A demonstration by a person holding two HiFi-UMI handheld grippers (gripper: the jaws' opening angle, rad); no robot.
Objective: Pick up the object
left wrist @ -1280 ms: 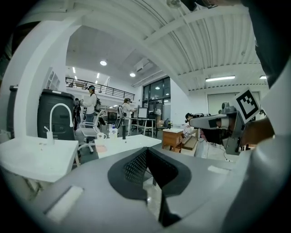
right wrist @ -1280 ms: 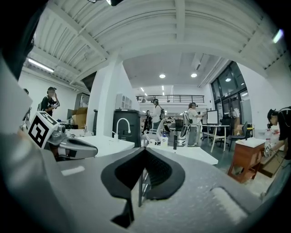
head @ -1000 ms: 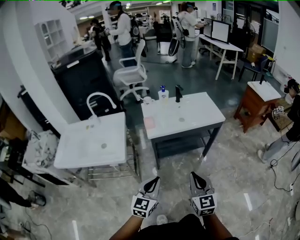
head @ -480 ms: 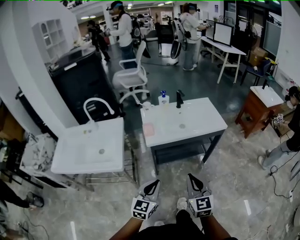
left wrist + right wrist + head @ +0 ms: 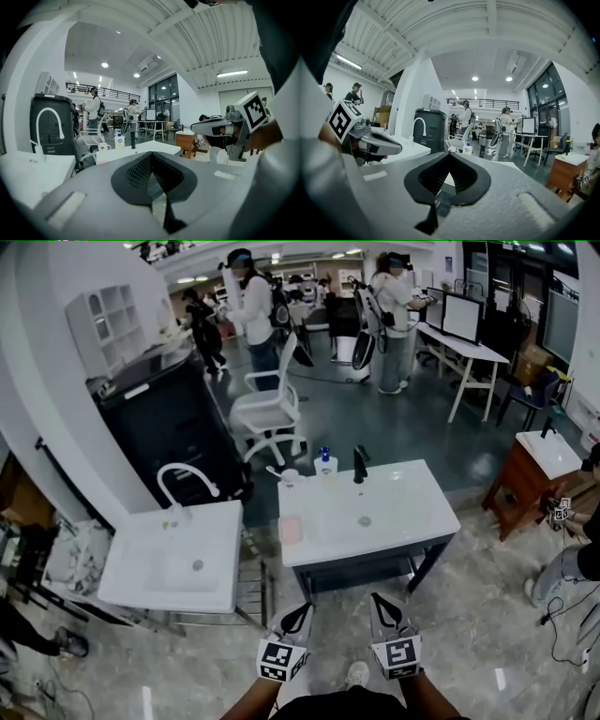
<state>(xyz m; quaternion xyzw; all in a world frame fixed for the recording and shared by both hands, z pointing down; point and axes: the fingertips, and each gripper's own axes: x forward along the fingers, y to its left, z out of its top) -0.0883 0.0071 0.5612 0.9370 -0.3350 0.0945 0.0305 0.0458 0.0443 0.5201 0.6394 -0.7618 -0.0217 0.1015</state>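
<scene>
My left gripper [image 5: 301, 612] and right gripper [image 5: 381, 603] are both closed tight with nothing between the jaws, held low in front of me and short of the counter [image 5: 412, 521]. The task names no object. My guess is the pink pad [image 5: 291, 529], which lies flat at the counter's left edge, nearest my left gripper. It looks thin and light, perhaps soft like a sponge, though it is too small here to be sure. Lying flat, it gives little to pinch from above, so I would take it across its long sides, or by the edge beside the counter's rim. At the back stand a cup [image 5: 289, 476], a bottle [image 5: 325, 463] with a blue top and a black tap [image 5: 359, 463], all well apart from the pad and not in the way. A white sink [image 5: 141, 568] stands to the left, with a gap between it and the counter. Nothing lies between me and the pad, so I need only come closer and open. People [image 5: 251, 306] are working far behind.
</scene>
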